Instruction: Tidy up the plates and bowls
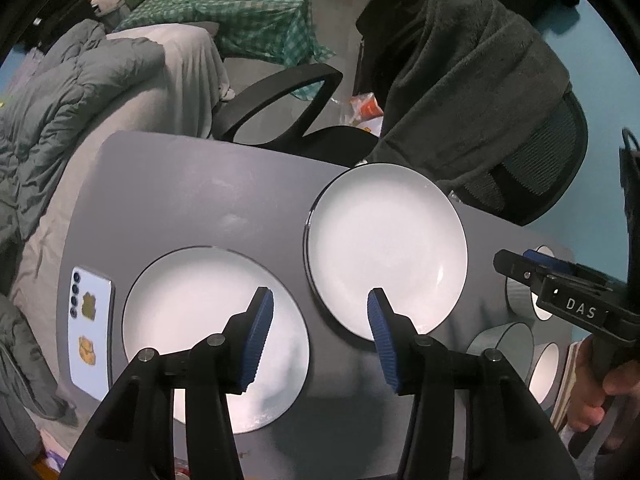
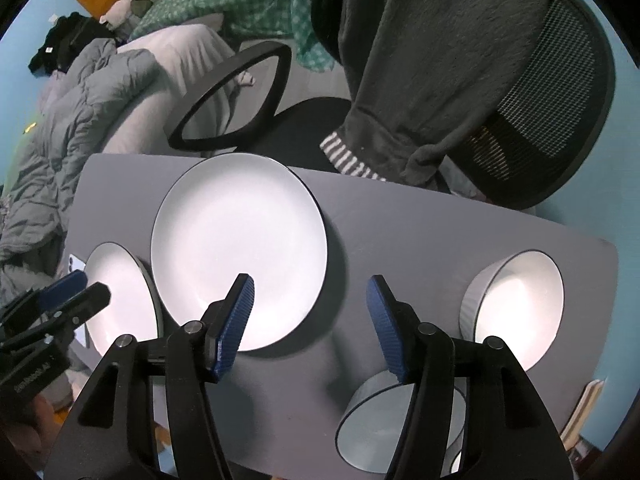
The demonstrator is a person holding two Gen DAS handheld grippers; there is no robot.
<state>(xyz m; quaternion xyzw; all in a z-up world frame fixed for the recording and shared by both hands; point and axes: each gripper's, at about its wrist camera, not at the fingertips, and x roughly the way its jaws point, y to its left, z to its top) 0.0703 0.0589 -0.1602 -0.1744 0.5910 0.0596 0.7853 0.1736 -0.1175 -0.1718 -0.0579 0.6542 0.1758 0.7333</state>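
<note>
Right now my left hand-held gripper [image 1: 320, 300] hangs above the grey desk [image 1: 192, 184] with its blue pads spread wide and nothing between them. One pad sits over the near plate [image 1: 192, 320], the other over the edge of the far plate [image 1: 386, 248]; the two plates lie side by side, close but apart. A phone [image 1: 91, 328] lies face down just left of the near plate.

My right hand-held gripper [image 2: 310, 300] is also spread wide and holds nothing, hovering over bare desk between the far plate [image 2: 240, 248] and the bowls. One bowl [image 2: 520, 308] stands by the desk's right edge; a second bowl [image 2: 380, 420] sits nearer me, partly hidden behind my right finger. Behind the desk stands an office chair [image 2: 560, 80] draped with a dark robe [image 2: 440, 60].
</note>
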